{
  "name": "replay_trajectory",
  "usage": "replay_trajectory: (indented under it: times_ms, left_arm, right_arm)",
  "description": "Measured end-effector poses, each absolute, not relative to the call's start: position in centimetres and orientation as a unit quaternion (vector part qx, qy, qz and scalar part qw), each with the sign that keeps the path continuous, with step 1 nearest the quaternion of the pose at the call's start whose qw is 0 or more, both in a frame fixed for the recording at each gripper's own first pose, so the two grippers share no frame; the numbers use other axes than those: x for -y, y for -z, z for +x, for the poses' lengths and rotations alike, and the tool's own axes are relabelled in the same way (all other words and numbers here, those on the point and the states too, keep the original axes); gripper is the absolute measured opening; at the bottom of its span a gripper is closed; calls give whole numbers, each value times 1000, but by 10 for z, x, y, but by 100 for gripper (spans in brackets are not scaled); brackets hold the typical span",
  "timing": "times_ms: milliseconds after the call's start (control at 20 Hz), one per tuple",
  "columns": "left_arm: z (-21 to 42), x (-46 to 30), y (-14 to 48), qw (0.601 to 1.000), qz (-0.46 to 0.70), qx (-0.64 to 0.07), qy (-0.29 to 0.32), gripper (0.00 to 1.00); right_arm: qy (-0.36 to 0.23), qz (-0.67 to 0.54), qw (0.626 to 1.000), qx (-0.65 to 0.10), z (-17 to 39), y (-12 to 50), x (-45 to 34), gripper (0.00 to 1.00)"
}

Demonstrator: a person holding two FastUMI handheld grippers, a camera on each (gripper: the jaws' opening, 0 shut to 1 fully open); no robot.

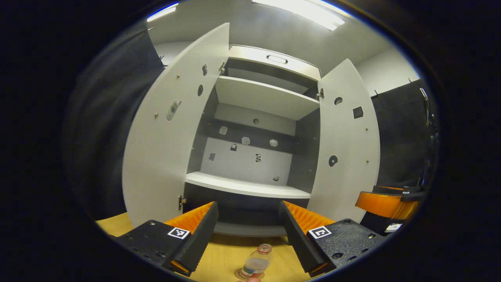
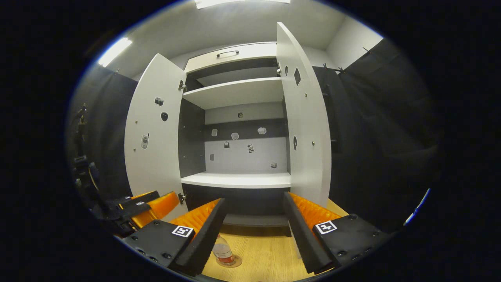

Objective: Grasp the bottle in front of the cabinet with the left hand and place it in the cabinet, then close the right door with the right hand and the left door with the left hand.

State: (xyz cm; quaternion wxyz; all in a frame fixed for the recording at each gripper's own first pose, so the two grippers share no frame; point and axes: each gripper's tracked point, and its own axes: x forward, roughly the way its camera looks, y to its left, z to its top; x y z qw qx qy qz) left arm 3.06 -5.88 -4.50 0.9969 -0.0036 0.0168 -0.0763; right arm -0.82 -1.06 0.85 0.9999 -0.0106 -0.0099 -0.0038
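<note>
A small clear bottle [image 1: 256,264] with a reddish top stands upright on the wooden surface [image 1: 219,258] in front of the open cabinet. My left gripper [image 1: 248,219] is open above and just behind it, fingers spread to either side, touching nothing. In the right gripper view the bottle [image 2: 223,252] is partly hidden behind one finger of my right gripper [image 2: 254,207], which is open and holds nothing. Both grey doors stand wide open: the left door [image 1: 164,137] and the right door [image 1: 346,145]. The lower shelf [image 1: 246,187] is bare.
The right gripper [image 1: 387,203] shows low at the right edge of the left gripper view, beside the right door. The left gripper [image 2: 145,207] shows at lower left of the right gripper view, near the left door [image 2: 152,137]. Black cloth walls flank the cabinet.
</note>
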Motion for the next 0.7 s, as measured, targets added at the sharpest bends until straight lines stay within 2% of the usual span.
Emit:
replay_trajectory:
  times_ms: [50, 100, 400, 700]
  left_arm:
    - [35, 67, 58, 996, 0, -24, 84, 97]
    - [39, 72, 73, 996, 6, -32, 86, 95]
    - [43, 90, 158, 992, 29, -74, 102, 95]
    - [40, 85, 220, 988, 42, -118, 92, 95]
  right_arm:
    - [7, -12, 1000, 8, -11, -7, 13, 97]
    - [10, -12, 1000, 6, -13, -7, 15, 97]
    - [18, -19, 1000, 1, -24, -6, 25, 97]
    - [25, -17, 999, -12, -26, 0, 33, 97]
